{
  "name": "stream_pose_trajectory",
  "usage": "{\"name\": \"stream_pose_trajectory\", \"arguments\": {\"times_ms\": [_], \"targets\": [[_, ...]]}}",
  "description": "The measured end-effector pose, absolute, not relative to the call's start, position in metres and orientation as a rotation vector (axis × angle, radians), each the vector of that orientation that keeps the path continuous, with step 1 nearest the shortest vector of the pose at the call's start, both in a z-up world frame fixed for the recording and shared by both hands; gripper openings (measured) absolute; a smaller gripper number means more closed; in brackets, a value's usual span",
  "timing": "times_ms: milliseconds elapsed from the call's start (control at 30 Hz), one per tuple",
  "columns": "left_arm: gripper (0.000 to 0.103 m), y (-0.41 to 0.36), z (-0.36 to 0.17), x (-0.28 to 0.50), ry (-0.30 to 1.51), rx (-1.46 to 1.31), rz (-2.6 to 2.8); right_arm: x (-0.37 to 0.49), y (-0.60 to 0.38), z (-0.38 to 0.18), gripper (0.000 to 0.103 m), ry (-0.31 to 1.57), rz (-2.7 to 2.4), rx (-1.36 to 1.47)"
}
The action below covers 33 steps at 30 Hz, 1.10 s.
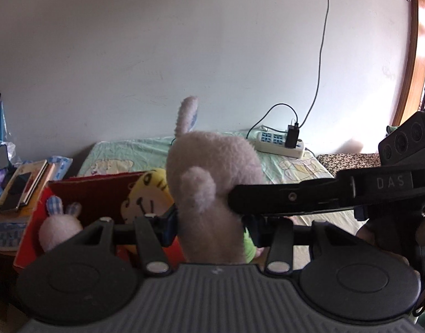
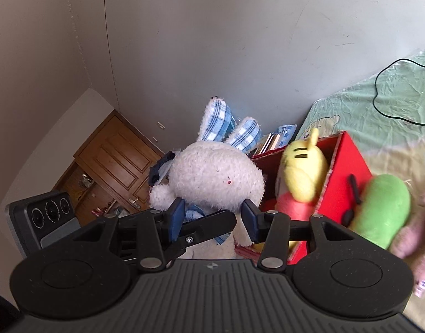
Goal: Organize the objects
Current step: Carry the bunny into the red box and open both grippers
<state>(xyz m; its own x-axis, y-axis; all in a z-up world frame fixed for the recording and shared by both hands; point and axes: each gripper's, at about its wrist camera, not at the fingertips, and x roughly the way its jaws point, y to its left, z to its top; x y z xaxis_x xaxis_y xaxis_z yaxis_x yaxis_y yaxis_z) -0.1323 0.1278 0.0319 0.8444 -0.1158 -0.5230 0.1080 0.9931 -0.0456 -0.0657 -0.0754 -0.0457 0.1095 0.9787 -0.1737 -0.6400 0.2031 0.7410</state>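
**Item 1: large plush rabbit (image 2: 215,177).** White-pink, with blue checked ears. We recorded it held clear of the bed (image 1: 123,152), its long axis upright, ears uppermost and tail toward the left wrist camera.

**Item 2: left gripper (image 1: 209,222).** Its fingers were clamped on the rabbit's lower body from behind.

**Item 3: right gripper (image 2: 214,217).** Its blue pads were pressed in at either side of the rabbit's neck, from the face side. One of its fingers crossed the left view from the right and dented the plush.

**Item 4: red box (image 2: 348,166).** It was open-topped and stood just beside the rabbit and slightly beyond it, to the left in the left view and to the right in the right view. We judged the left hand the nearer, and a short carry sideways and over the rim to be what the deposit turned on.

**Box contents.** A yellow plush (image 2: 301,174) stood upright, and a small rabbit (image 1: 60,224) sat at the near left corner. We judged that the remaining room was tight.

**Outside the box.** A green plush (image 2: 384,208) lay near its right wall, blurred, and we could not tell what it rested on. A power strip (image 1: 279,144) lay far right on the bed.
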Motion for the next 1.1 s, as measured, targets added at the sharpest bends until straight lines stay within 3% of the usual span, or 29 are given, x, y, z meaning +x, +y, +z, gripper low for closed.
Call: {"name": "stream_pose_trajectory", "arguments": {"times_ms": [433, 833, 967, 1100], "targets": [[0.046, 0.227, 0.002, -0.097, 0.648, -0.051, -0.079, -0.068, 0.022, -0.06, 0.05, 0.777, 1.155, 0.448], [0.048, 0.254, -0.041, -0.066, 0.759, -0.077, -0.062, -0.063, 0.041, -0.081, 0.049, 0.815, 1.02, 0.395], [0.052, 0.258, -0.053, -0.063, 0.785, -0.084, -0.043, -0.066, 0.037, -0.086, 0.041, 0.826, 1.016, 0.403], [0.055, 0.261, -0.063, -0.065, 0.811, -0.073, -0.02, -0.068, 0.043, -0.084, 0.041, 0.83, 1.019, 0.394]]}}
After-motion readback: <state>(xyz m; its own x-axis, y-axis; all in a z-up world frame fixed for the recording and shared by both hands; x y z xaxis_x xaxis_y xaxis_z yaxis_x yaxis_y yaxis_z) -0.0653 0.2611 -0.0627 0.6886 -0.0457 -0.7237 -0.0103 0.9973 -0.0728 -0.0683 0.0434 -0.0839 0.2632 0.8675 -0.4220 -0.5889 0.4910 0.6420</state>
